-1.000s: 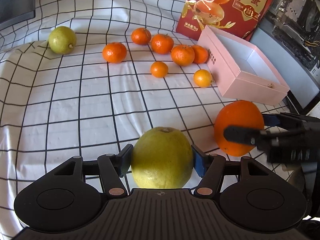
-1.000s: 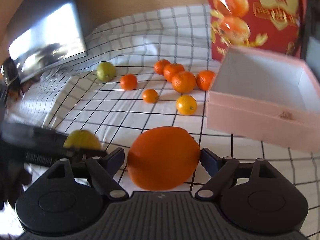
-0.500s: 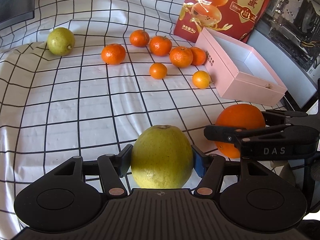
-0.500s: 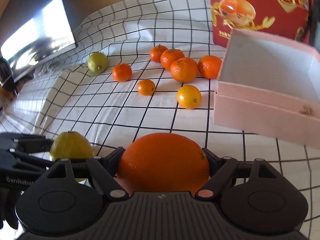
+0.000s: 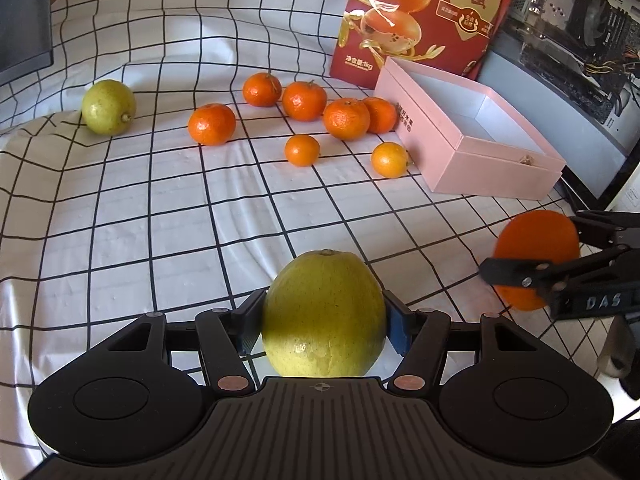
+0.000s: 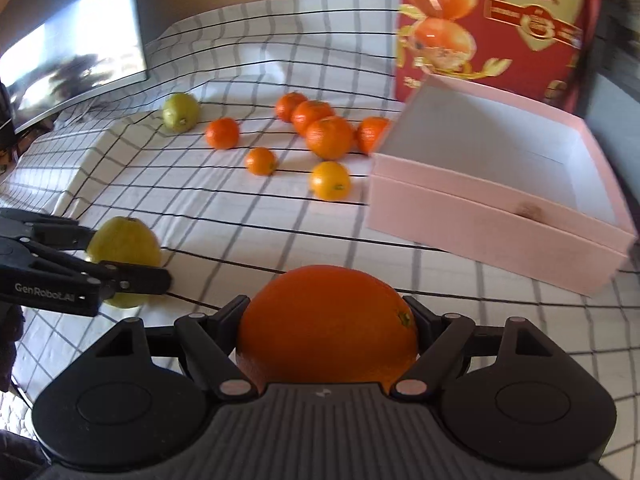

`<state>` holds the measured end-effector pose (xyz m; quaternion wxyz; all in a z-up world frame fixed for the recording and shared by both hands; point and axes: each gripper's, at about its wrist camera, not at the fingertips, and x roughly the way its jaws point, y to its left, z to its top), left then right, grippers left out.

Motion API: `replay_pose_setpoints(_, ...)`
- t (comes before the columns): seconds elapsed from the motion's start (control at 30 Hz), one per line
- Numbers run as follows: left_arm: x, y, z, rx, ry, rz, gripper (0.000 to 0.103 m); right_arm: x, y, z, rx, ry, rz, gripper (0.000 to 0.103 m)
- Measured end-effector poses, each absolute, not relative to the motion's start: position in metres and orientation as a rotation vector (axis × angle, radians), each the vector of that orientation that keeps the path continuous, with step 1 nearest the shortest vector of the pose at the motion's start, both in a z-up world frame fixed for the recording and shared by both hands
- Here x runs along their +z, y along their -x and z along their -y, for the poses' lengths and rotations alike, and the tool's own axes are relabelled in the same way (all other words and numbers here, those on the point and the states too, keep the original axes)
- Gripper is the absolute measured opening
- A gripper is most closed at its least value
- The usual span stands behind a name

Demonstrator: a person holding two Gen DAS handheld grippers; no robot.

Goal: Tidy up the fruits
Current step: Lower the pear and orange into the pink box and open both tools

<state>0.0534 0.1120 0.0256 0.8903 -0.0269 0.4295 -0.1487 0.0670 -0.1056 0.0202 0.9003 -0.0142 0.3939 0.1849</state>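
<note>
My left gripper (image 5: 323, 316) is shut on a large yellow-green citrus fruit (image 5: 323, 314), held above the checked cloth. My right gripper (image 6: 326, 320) is shut on a big orange (image 6: 327, 326); it shows at the right of the left wrist view (image 5: 536, 256). The held green fruit shows at the left of the right wrist view (image 6: 125, 248). An open pink box (image 5: 472, 136) (image 6: 500, 184) stands empty at the far right. Several small tangerines (image 5: 346, 118) (image 6: 329, 137) and a second yellow-green fruit (image 5: 108, 107) (image 6: 181, 112) lie on the cloth beyond.
A red snack bag (image 5: 424, 16) (image 6: 492, 28) stands behind the box. A dark monitor (image 6: 68, 56) is at the far left. Computer hardware (image 5: 576, 28) sits at the far right. The white checked cloth (image 5: 160, 208) covers the surface.
Both grippers have lifted and pulled back with their fruit. The right gripper with the orange has moved to the right, away from the left one.
</note>
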Motion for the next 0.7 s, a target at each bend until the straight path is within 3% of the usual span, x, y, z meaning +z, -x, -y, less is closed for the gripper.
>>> replay_pose_setpoints(0.4,0.066,-0.096,-0.079,-0.478,0.226,-0.803,0.066,0.078,-0.077,0.175,0.269,-0.005,-0.657,0.08)
replay_pose_setpoints(0.57,0.111,-0.15,-0.043,-0.557,0.261,-0.707,0.066,0.111,-0.127,0.197,0.226,0.048,-0.583,0.08)
replay_pose_setpoints(0.7,0.124,-0.202,-0.01,-0.567,0.248,-0.681,0.066,0.098,-0.177,0.204,0.218,0.06,-0.624,0.08)
